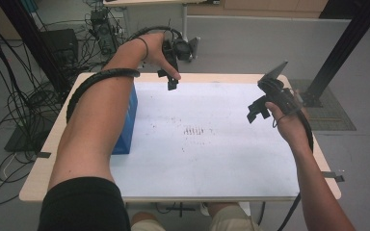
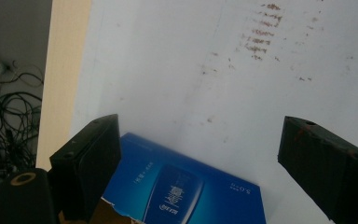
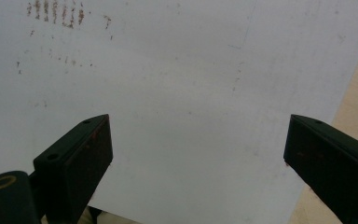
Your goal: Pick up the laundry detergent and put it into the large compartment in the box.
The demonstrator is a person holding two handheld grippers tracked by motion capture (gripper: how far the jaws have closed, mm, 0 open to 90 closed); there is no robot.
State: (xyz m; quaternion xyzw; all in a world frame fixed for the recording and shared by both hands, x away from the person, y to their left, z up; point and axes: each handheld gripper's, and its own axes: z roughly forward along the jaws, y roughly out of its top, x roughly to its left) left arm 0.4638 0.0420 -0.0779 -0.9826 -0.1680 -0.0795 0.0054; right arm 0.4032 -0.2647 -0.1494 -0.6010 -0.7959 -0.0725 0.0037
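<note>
Blue box (image 2: 186,186) below left tool (image 2: 200,168), jaws wide; right tool (image 3: 198,170) wide, empty.

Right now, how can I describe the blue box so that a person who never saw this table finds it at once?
Start at the white sheet covering the wooden table. The blue box stands at the sheet's left edge, partly behind the person's left forearm. It is the one coloured thing there, deep blue with printed characters on its face.

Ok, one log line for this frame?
left gripper: open, above blue cardboard box | right gripper: open, over white sheet | box untouched
</note>
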